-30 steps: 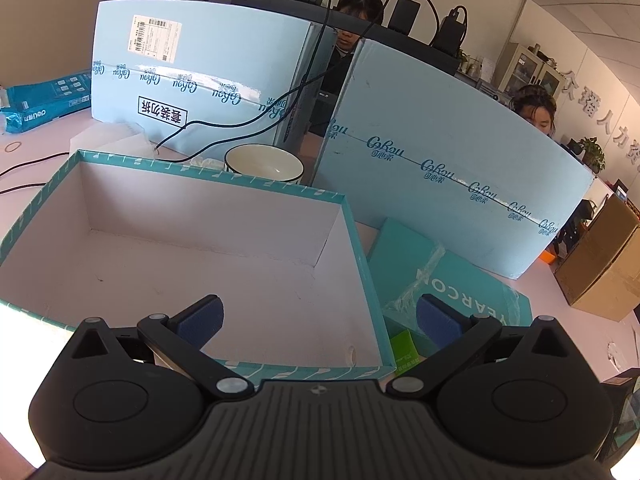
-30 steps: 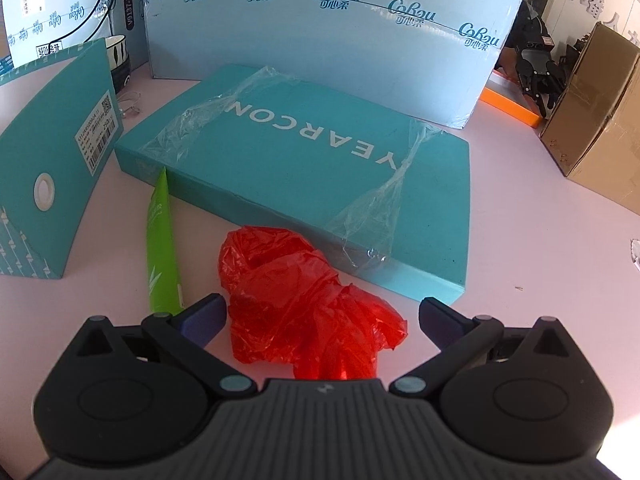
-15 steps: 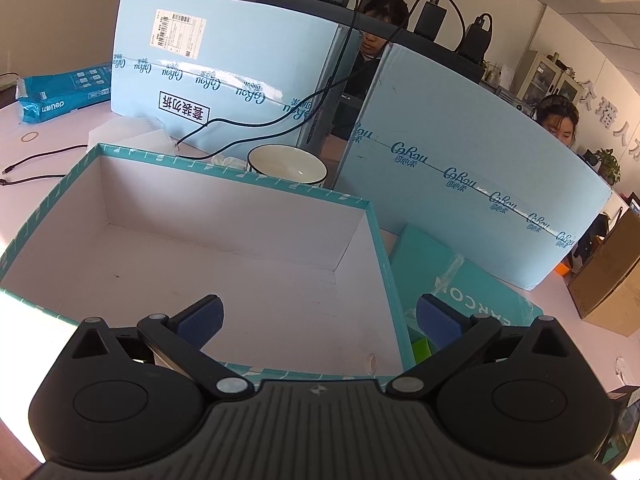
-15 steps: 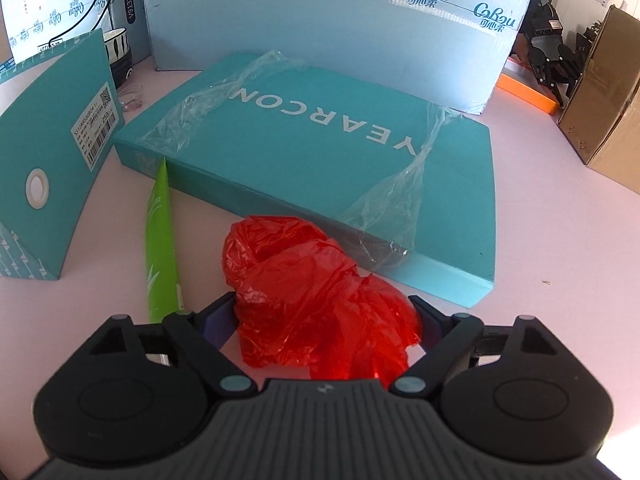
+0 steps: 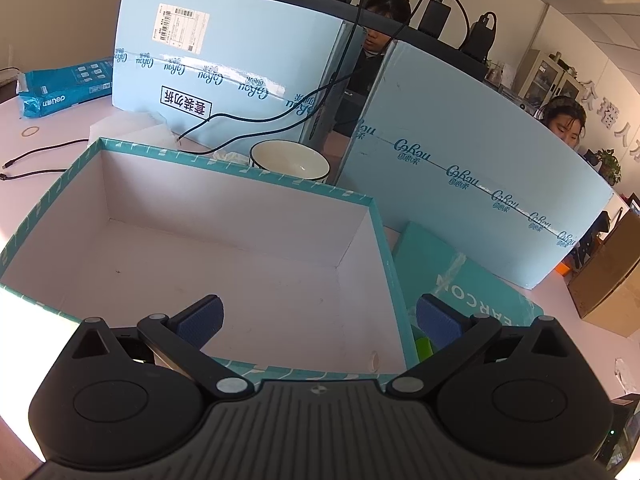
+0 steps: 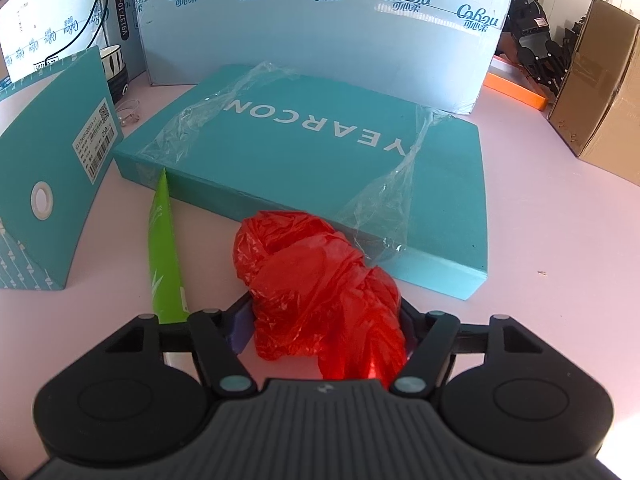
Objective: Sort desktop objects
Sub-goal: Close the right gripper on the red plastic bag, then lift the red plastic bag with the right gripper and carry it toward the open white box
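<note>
On the pale pink desk (image 6: 520, 208), walled by light-blue cartons (image 6: 320, 32), a red plastic bag (image 6: 316, 284) lay against the teal lid (image 6: 320, 152), the right gripper (image 6: 324, 330) closing around it. Only the left view showed the empty teal box (image 5: 360, 240) under the wide-open left gripper (image 5: 318, 318)

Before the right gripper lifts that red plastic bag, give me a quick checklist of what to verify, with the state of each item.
1. red plastic bag between the right gripper fingers: ok.
2. Grip finished: not ok, jaws closing.
3. green tube outside the jaws: ok.
4. Bag free of the teal lid: cannot tell, it rests against the lid's edge.
5. open box has room: ok, nothing inside.
6. left gripper open, holding nothing: ok.
</note>
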Available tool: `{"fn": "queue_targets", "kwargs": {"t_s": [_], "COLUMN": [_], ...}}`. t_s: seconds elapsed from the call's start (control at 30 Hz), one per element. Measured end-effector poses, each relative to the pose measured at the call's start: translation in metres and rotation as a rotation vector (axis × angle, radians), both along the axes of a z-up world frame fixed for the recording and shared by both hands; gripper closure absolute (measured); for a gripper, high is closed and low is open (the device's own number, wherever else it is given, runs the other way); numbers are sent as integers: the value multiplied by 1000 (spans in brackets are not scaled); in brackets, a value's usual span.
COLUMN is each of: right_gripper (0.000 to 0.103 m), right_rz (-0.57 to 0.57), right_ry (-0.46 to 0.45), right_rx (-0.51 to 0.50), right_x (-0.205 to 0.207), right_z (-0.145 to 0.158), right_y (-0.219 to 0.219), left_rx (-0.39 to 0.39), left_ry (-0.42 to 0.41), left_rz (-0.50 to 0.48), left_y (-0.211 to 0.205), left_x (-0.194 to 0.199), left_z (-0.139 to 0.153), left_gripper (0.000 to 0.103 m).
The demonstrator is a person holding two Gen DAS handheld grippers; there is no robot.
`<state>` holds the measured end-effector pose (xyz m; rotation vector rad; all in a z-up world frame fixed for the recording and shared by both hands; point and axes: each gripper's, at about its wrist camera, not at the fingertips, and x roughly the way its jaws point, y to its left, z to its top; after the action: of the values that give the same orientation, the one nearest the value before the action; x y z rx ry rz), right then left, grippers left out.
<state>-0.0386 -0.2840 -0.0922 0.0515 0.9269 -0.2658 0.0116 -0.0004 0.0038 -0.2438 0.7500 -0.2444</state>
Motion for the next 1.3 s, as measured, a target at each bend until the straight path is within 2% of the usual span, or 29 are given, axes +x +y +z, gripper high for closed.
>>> {"fn": "queue_targets", "kwargs": {"t_s": [0.8,1.07,1.3], "right_gripper": [32,32,32], "right_rz": [-110,-182,-243], "right_ry": [-28,-45,-42], "right_rx": [47,107,141], "right_x": [-21,-21,-22], "right_z": [13,19,25], "right_y": [-1,-6,-3], "left_rx": [6,3,33], "left_ry": [36,25,50], "left_rz": [-14,38,89], "left_y": [6,14,20], "left_x": [-13,-12,-6], "left_z": [-4,-3,-6], "left_gripper": [0,0,0]}}
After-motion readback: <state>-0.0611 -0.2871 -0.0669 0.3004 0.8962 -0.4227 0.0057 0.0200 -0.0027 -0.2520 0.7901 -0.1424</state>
